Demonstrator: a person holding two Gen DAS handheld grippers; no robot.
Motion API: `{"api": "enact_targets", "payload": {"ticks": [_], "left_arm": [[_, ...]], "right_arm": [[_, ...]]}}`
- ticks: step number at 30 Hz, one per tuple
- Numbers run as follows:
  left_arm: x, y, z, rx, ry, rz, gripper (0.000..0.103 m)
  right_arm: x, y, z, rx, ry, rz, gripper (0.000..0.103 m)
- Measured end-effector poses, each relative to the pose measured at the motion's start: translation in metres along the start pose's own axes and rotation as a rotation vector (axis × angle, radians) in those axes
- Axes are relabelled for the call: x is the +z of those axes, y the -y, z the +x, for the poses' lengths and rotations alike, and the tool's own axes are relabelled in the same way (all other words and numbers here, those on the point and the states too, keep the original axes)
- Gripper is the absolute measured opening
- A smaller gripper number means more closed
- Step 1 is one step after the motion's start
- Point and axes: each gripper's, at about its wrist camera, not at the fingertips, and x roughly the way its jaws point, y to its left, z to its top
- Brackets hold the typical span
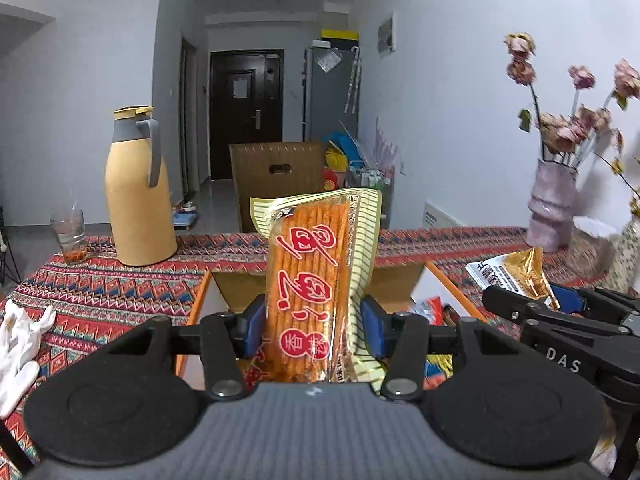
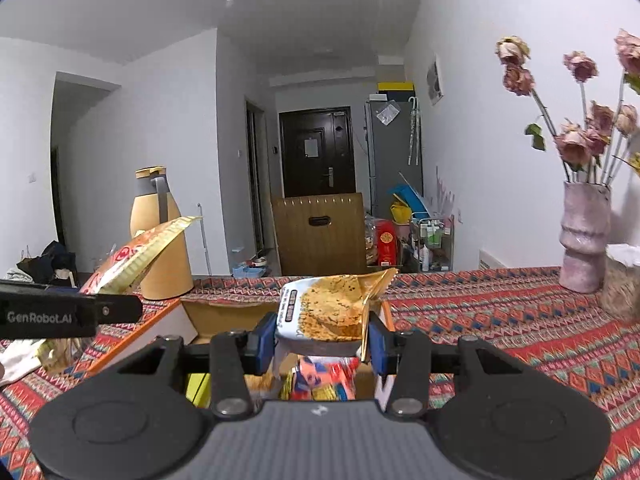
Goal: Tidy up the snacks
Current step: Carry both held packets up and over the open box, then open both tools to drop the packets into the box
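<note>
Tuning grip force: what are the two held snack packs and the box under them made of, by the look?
Orange stick-snack pack, in the left tool: thin glossy plastic film; glare, a clear window and crimped striped edges show it.
Chip pack, in the right tool: crinkled film, gold and probably metallised at its torn-looking edge.
Box: matte brown inner wall and orange rim, likely cardboard.
</note>
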Motion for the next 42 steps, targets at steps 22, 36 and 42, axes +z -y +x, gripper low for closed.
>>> {"api": "enact_targets", "payload": {"ticks": [22, 36, 42], "left_arm": [[-0.019, -0.032, 0.085, 0.047, -0.046, -0.052, 0.048], [-0.026, -0.045, 0.087, 0.091, -0.071, -0.123, 0.103], [-0.024, -0.047, 0.082, 0.097, -0.071, -0.14, 0.103]], "right_arm": [[-0.02, -0.001, 0.091, -0.012, -0.106, 0.014, 0.044], [-0.027, 0.004, 0.091, -0.054, -0.123, 0.045, 0.099], [-0.027, 0.008, 0.089, -0.066, -0.123, 0.067, 0.103]]}}
